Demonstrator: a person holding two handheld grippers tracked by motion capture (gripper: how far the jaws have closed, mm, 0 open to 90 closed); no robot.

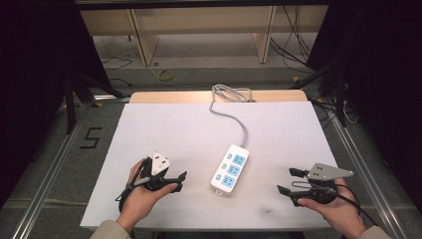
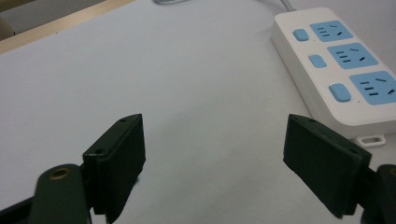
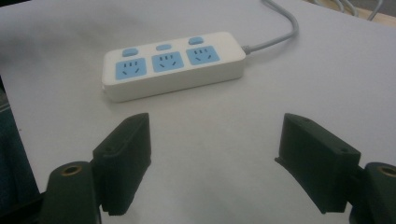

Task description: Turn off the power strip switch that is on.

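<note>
Left black two-jaw gripper (image 1: pixel 169 180) and right black two-jaw gripper (image 1: pixel 288 181) held low over white table sheet (image 1: pixel 164 129), jaws spread wide, empty. White plastic power strip with blue sockets (image 1: pixel 230 168) lies between them, grey cable (image 1: pixel 234 112) trailing to far edge.

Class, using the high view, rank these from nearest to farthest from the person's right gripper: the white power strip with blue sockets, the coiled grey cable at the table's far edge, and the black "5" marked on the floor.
1. White power strip with blue sockets: mid-table, left of the right gripper.
2. Coiled grey cable: far table edge, centre.
3. Black "5" floor marking: off the table's left side.
</note>
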